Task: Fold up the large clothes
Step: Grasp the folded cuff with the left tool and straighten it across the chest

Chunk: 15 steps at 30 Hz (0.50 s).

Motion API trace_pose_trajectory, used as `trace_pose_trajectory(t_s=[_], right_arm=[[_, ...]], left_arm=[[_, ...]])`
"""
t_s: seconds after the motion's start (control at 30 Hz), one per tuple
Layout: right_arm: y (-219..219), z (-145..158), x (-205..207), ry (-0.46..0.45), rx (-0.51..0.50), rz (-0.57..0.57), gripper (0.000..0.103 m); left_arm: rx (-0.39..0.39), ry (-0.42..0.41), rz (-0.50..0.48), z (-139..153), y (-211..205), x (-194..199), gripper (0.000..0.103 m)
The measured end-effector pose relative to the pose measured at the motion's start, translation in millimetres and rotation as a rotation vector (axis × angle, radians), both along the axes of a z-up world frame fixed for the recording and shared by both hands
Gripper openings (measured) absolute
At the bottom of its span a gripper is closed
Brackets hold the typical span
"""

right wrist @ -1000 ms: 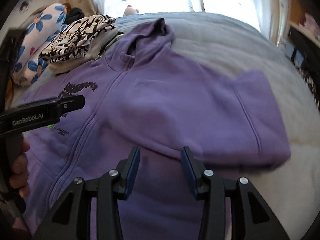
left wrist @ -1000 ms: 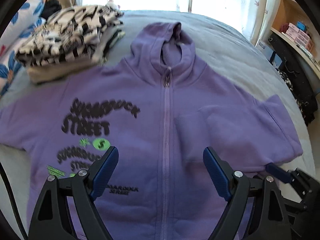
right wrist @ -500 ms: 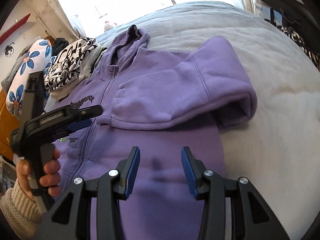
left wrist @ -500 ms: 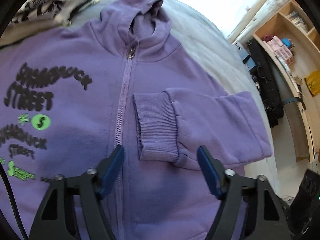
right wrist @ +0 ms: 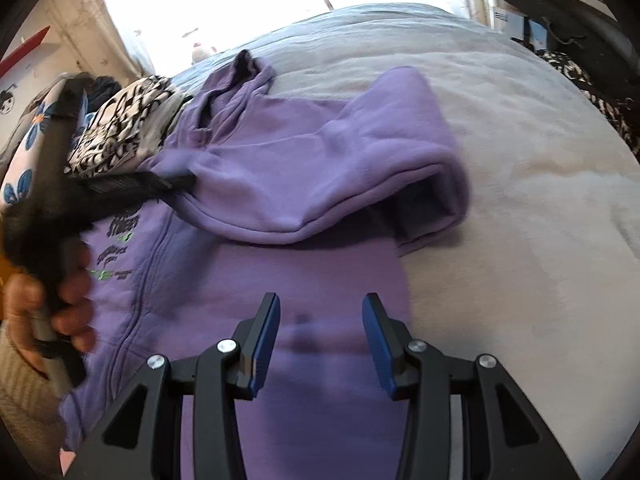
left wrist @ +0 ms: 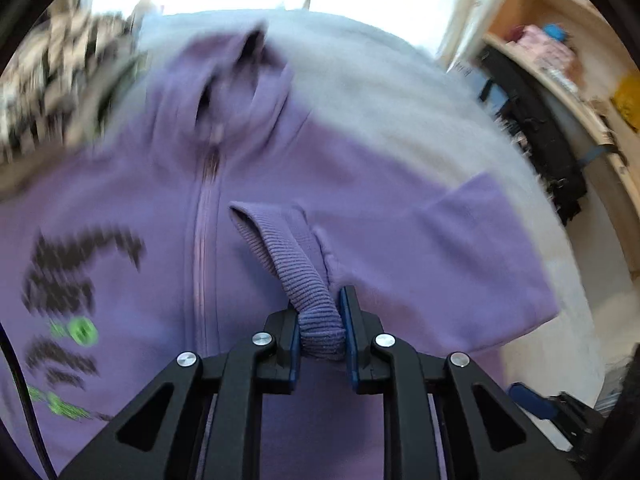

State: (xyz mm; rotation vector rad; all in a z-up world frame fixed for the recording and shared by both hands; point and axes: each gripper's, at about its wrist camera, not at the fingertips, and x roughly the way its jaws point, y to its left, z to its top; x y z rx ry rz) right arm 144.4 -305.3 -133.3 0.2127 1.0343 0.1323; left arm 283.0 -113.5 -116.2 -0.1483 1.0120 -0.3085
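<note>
Pinching the ribbed cuff (left wrist: 316, 300) in the left gripper (left wrist: 320, 320), apparently to reposition the folded sleeve (right wrist: 320, 176). Right gripper (right wrist: 320, 336) spread wide, empty, hovering above the hoodie (right wrist: 320, 400).

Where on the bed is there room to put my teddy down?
The grey bedspread is bare to the right of the purple hoodie and beyond its folded sleeve. It is crowded left of the hood, where the black-and-white folded clothes and flowered pillow lie.
</note>
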Motion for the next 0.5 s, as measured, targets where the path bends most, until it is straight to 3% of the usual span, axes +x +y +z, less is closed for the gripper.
trace_pose_trajectory(t_s=[0.13,0.27,0.4,0.5], right_arm=[[-18.0,-2.8,2.4,0.014,0.02,-0.053,0.043],[-26.0,-4.1,1.9,0.016,0.025,-0.078,0.043],[-23.1,-8.3,4.5,0.032,0.018,-0.074,0.043],[-19.2,-11.6,7.8,0.047,0.018,-0.066,0.043]], left_arm=[[0.018,-0.155,-0.002,61.8,5.4,2.2,0.015],[0.045,-0.218,0.041,88.9,39.3,4.1,0.015],[0.106,-0.159,0.096,67.5,76.7,4.1,0.016],[0.121,-0.044,0.105,20.1,99.5,11.1,0.016]])
